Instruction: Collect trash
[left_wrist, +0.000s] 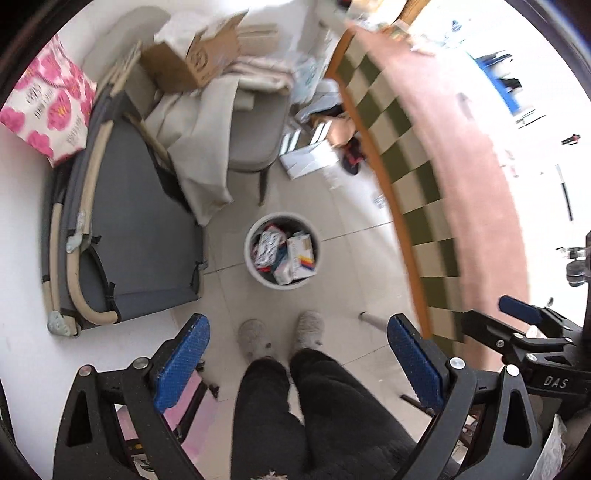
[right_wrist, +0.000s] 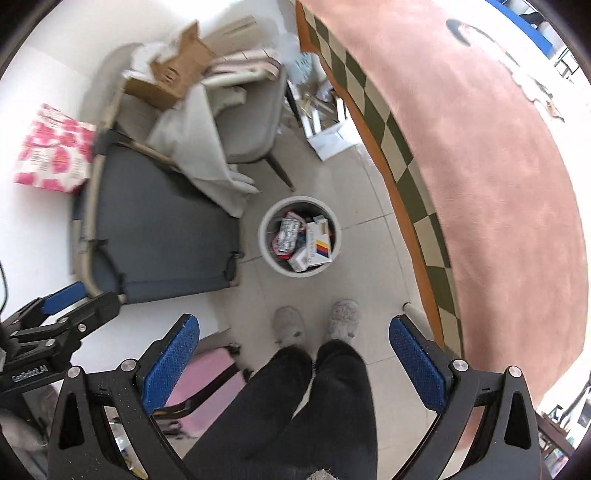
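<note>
Left wrist: both tongs (left_wrist: 298, 363) (right_wrist: 294, 363) gape empty, well above the trash-filled bin (left_wrist: 282, 249) (right_wrist: 299, 236).

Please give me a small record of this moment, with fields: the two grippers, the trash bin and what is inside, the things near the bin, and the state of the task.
left gripper: open, empty, above the floor
right gripper: open, empty, above the floor
trash bin: white, round, upright on the tiled floor
bin contents: several small boxes and wrappers
near the bin: grey folding cot, chair draped with cloth, pink tabletop, person's slippers
task state: trash already in the bin; nothing held now
</note>
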